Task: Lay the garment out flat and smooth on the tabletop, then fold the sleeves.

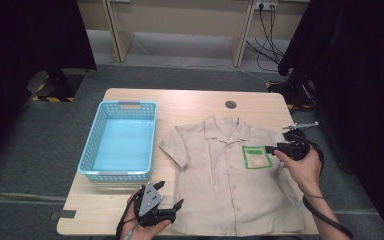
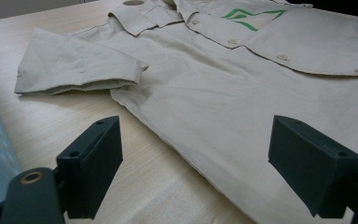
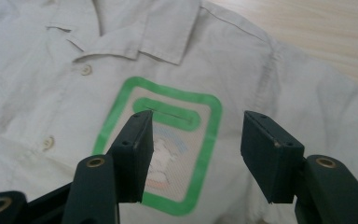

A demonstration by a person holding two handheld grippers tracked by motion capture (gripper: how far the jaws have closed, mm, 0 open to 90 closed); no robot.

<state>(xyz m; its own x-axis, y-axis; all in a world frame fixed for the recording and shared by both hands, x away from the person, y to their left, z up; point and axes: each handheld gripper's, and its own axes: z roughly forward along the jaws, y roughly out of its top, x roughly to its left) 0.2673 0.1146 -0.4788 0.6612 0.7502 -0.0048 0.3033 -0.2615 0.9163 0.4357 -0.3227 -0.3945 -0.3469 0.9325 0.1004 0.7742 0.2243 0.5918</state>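
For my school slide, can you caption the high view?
Two open grippers, left and right, hover at a beige shirt beside a blue basket.

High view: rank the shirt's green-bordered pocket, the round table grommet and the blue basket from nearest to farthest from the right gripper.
From the right gripper:
1. Green-bordered pocket, right beside the jaws on the shirt chest.
2. Round grommet, toward the table's far edge.
3. Blue basket, across the shirt on the table's left side.
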